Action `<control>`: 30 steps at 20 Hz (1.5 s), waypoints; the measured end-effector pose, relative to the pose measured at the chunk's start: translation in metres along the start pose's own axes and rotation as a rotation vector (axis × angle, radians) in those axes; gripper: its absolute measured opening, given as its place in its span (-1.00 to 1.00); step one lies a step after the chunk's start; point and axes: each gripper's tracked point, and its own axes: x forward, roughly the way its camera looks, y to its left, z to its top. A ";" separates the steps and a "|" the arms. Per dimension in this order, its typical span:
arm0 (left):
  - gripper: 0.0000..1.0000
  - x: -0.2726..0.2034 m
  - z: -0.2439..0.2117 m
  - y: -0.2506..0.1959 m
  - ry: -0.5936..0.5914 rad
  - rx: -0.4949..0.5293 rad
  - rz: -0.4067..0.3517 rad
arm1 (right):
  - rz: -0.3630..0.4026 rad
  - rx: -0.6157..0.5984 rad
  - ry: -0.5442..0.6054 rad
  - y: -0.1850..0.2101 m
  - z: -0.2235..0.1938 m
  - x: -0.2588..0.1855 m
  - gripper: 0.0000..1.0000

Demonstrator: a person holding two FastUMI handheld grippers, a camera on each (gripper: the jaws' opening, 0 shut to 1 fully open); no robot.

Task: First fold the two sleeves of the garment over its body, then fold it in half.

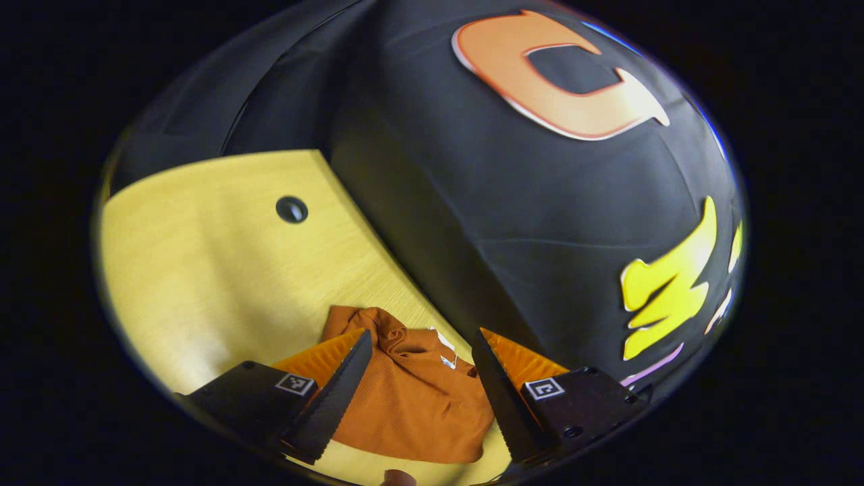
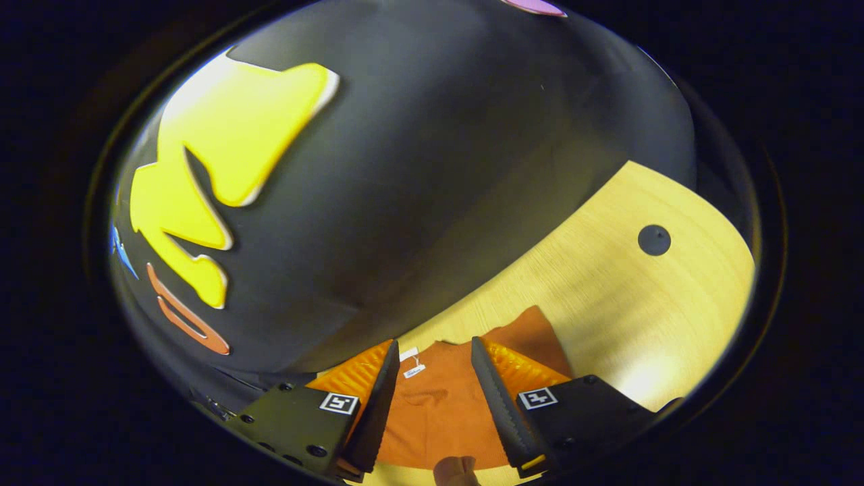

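Orange garment (image 1: 412, 405) lies bunched on the wooden bench (image 1: 216, 270), near the booth wall. Left hand-held gripper (image 1: 418, 351) released, fingers spread above the cloth. Right hand-held gripper (image 2: 428, 351) likewise released over the garment (image 2: 439, 405), grasping nothing.

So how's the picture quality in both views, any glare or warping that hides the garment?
Left gripper view: fisheye bends the table edge; the garment is sharp and evenly lit between the open left claw. Right gripper view: a bright glare patch on the table beside the right claw; the garment is clear.
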 end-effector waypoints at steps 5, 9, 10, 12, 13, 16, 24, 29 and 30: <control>0.95 -0.068 0.011 -0.047 -0.070 0.235 -0.020 | 0.035 -0.309 -0.062 0.048 0.010 -0.088 0.73; 0.94 -0.116 0.010 -0.070 -0.174 0.448 -0.019 | 0.072 -0.428 -0.091 0.075 -0.005 -0.160 0.75; 0.94 -0.125 0.004 -0.072 -0.192 0.507 -0.009 | 0.065 -0.474 -0.149 0.077 -0.001 -0.176 0.94; 0.97 -0.143 -0.006 -0.070 -0.210 0.598 0.026 | 0.063 -0.541 -0.222 0.082 -0.002 -0.198 0.92; 0.96 -0.150 -0.011 -0.071 -0.215 0.619 0.037 | 0.068 -0.563 -0.230 0.088 -0.011 -0.209 0.92; 0.97 -0.171 -0.031 -0.080 -0.225 0.632 0.020 | 0.078 -0.631 -0.212 0.088 -0.035 -0.234 0.92; 0.96 -0.218 -0.067 -0.086 -0.253 0.679 -0.033 | 0.137 -0.677 -0.146 0.086 -0.100 -0.292 0.92; 0.96 -0.226 -0.086 -0.091 -0.226 0.666 -0.059 | 0.105 -0.691 -0.280 0.090 -0.091 -0.305 0.93; 0.96 -0.227 -0.087 -0.094 -0.226 0.662 -0.065 | 0.090 -0.701 -0.299 0.088 -0.087 -0.308 0.93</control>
